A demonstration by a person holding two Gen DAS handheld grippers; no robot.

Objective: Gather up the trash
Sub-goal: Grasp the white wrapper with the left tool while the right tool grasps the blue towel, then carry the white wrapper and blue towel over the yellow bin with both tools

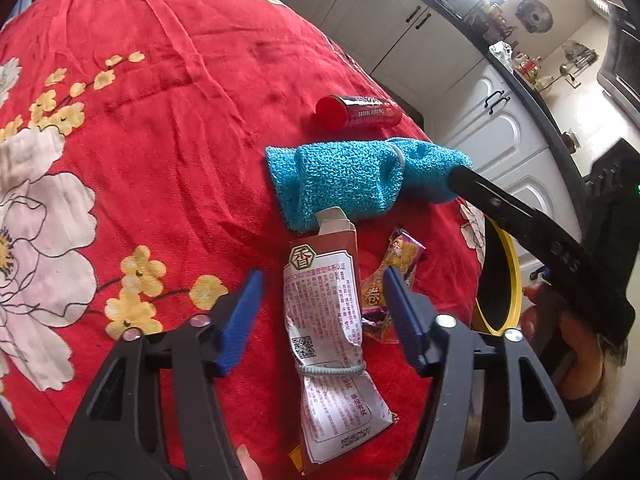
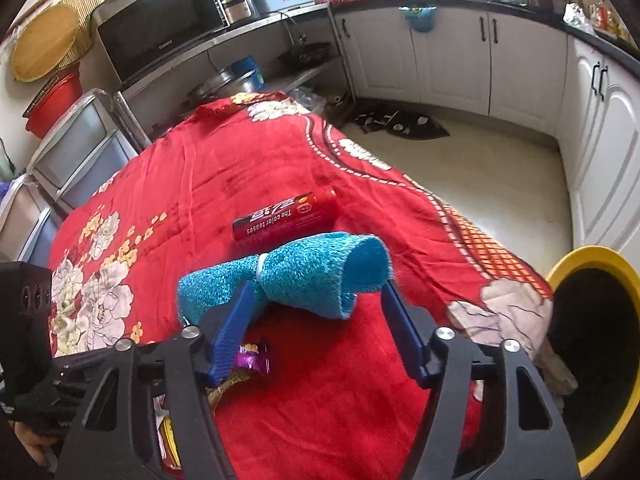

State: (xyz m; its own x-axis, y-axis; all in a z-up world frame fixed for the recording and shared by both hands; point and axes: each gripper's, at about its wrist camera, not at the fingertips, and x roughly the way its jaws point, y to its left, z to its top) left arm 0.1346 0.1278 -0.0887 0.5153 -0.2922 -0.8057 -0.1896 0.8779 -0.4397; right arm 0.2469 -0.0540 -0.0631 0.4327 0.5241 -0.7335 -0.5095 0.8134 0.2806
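A table covered by a red cloth [image 1: 168, 92] printed with white and yellow flowers stands in a kitchen with white cabinets [image 2: 452, 60]. In the left wrist view, the left hand-held gripper [image 1: 322, 280] points down at the cloth with its blue fingers [image 1: 240, 320] spread apart on either side of a crumpled red and white packet [image 1: 324, 328], which lies flat on the cloth and is pinched by a pale band near its lower end. The fingers do not press on the packet, so this gripper is released. Just right of the packet, beside the right finger, lies a small yellow and purple wrapper [image 1: 384, 280]. Beyond the packet is a rolled blue towel [image 1: 348, 180] tied with a pale band, and past that a red tube [image 1: 352, 110] lying on its side. In the right wrist view, the right hand-held gripper [image 2: 318, 292] reaches over the table with its jaws apart around the near side of the blue towel [image 2: 304, 268]; its left finger [image 2: 232, 328] touches the towel's narrow end, while the right finger stands just beside the roll, so it is not clenched on it. The purple wrapper [image 2: 252, 360] shows below that left finger. The red tube [image 2: 286, 218] lies just behind the towel. A bin with a yellow rim [image 2: 588, 256] and dark inside stands beside the table's edge, at the right.
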